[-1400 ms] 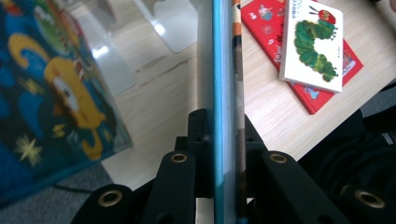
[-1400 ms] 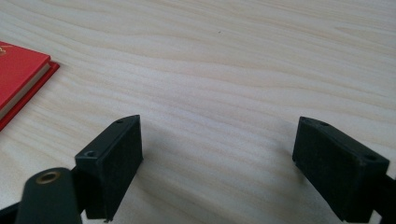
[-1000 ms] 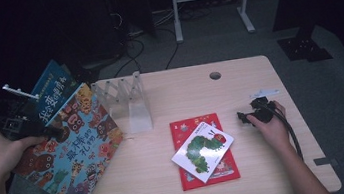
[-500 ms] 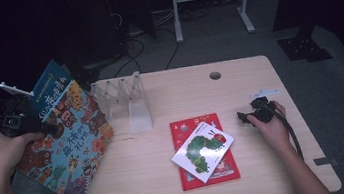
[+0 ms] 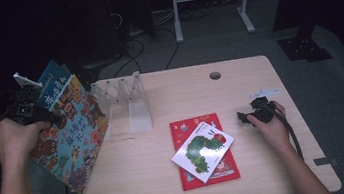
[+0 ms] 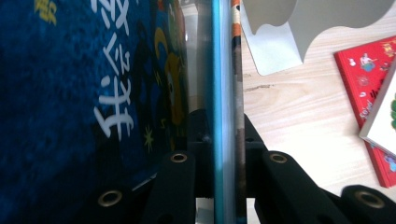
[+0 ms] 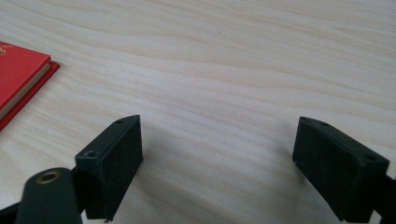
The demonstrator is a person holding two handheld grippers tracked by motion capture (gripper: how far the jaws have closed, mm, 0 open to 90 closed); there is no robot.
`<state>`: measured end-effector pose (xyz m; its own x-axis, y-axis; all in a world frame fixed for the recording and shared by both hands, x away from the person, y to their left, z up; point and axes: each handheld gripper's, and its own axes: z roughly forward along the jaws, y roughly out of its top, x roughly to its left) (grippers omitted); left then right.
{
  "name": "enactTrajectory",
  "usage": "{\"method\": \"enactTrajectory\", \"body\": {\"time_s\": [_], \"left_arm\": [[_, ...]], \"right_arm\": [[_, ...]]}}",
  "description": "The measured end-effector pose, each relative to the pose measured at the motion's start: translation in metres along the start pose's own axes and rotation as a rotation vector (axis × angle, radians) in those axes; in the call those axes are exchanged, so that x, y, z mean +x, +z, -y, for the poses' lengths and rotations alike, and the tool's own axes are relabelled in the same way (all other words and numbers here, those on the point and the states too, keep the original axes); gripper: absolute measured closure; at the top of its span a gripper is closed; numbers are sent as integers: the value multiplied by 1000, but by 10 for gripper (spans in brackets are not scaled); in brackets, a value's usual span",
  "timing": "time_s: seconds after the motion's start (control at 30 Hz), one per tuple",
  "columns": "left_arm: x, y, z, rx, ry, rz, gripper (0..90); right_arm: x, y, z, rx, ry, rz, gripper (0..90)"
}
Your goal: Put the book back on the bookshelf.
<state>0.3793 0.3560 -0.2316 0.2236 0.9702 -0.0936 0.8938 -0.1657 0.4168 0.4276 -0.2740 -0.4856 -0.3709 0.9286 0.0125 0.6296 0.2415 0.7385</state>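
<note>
The left gripper point(image 5: 28, 113) is held off the left edge of the light wooden table point(image 5: 172, 188), level with the table's far half. Its jaws are clamped on two thin picture books held together and tilted: a dark blue book with pale lettering point(image 5: 53, 82) behind, and a multicoloured book crowded with small cartoon figures point(image 5: 76, 134) in front. In the left gripper view both books stand edge-on between the black jaws, the blue cover point(image 6: 70, 102) filling the left side and the second book's spine edge point(image 6: 237, 93) pressed against it on the right. The lower corner of the multicoloured book overhangs the table's near left edge.

Just right of the held books, a clear plastic folding book stand with zigzag dividers point(image 5: 127, 100) stands upright on the far left part of the table.

The right gripper point(image 5: 255, 114) rests on the table at the right side, jaws pointing left. In the right gripper view its black jaws stand wide apart with bare wood between them; nothing is grasped.

Between the two grippers, near the table's centre, a red hardcover book point(image 5: 210, 172) lies flat. A smaller white book with a green caterpillar picture point(image 5: 202, 148) lies on top of it, turned at an angle. Both are well apart from the left gripper; the red book's corner point(image 7: 18, 70) appears just left of the right gripper's jaws.

A round cable hole point(image 5: 215, 75) sits near the table's far edge.
</note>
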Motion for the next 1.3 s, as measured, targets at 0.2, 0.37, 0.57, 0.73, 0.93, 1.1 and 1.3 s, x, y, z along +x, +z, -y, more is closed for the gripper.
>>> {"method": "enactTrajectory", "body": {"time_s": [0.2, 0.37, 0.57, 0.73, 0.93, 1.1, 1.3], "left_arm": [[0, 8, -8, -23, -23, 13, 804], [-3, 14, -18, -37, -40, -1, 804], [-8, 21, -30, -48, -53, -24, 803], [-8, 25, -36, -52, -60, -33, 803], [-4, 30, -44, -72, -77, -32, 803], [-5, 31, -43, -76, -72, -28, 797], [-3, 25, -40, -103, -63, -21, 775]], "right_arm": [[0, 0, 0, 0, 0, 0, 148], [0, 0, 0, 0, 0, 0, 148], [0, 0, 0, 0, 0, 0, 149], [0, 0, 0, 0, 0, 0, 149], [0, 0, 0, 0, 0, 0, 149], [0, 0, 0, 0, 0, 0, 149], [0, 0, 0, 0, -1, 0, 149]]}}
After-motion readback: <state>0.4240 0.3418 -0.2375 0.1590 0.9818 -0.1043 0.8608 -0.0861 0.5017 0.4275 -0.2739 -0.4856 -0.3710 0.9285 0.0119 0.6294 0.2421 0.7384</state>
